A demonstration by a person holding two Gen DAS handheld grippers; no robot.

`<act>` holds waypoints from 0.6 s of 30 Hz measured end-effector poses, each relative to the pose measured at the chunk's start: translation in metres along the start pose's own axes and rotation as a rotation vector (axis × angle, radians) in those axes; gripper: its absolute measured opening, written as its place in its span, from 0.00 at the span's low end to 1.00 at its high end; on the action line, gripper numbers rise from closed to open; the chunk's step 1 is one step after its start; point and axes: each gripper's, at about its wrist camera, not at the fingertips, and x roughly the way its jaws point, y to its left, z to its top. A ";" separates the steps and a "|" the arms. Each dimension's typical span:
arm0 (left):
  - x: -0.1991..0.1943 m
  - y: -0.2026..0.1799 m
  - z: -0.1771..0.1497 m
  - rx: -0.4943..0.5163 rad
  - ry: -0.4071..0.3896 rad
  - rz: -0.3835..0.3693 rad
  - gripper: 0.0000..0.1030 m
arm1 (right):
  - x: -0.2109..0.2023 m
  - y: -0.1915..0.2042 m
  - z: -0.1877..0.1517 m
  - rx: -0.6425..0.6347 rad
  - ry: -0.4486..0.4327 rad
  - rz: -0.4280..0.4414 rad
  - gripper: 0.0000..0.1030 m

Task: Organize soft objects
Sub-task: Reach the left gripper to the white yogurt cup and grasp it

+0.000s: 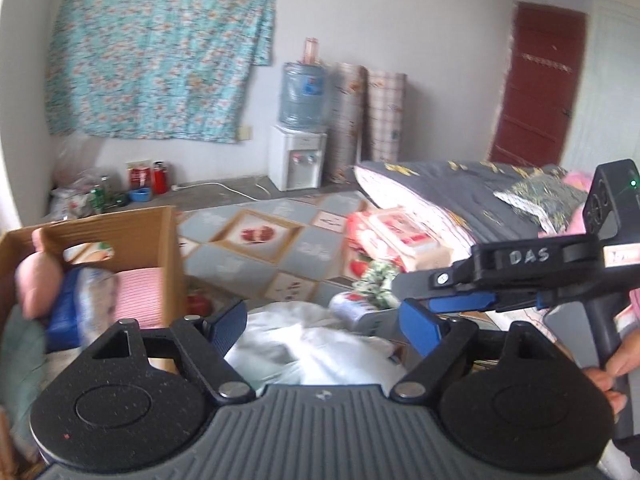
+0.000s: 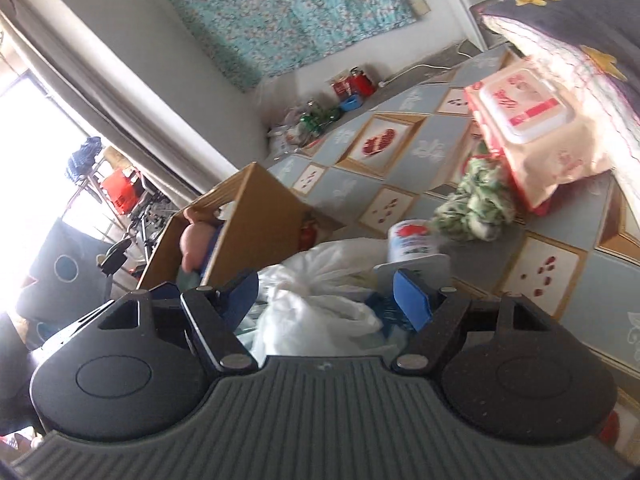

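White bag (image 1: 316, 344) between open left tool (image 1: 324, 326) blades, untouched.

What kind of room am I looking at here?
Probably a lived-in room of a home, likely a bedroom: a folded quilt lies on a patterned bed surface, a water dispenser stands by the wall, and a floral sheet hangs above.

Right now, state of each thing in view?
cardboard box: open-topped, already holding soft items
white plastic bag: crumpled, loose, just beyond the left gripper, fingers apart
right gripper: fingers apart, nothing gripped
wipes pack: lid closed, leaning on the quilt
green patterned cloth: bunched
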 end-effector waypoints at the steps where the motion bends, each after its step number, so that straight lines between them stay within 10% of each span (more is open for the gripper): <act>1: 0.013 -0.007 0.002 0.013 0.013 -0.009 0.80 | 0.004 -0.011 -0.001 0.011 -0.001 -0.010 0.69; 18: 0.140 -0.033 -0.006 0.162 0.298 -0.036 0.26 | 0.065 -0.090 -0.004 0.042 0.050 0.024 0.36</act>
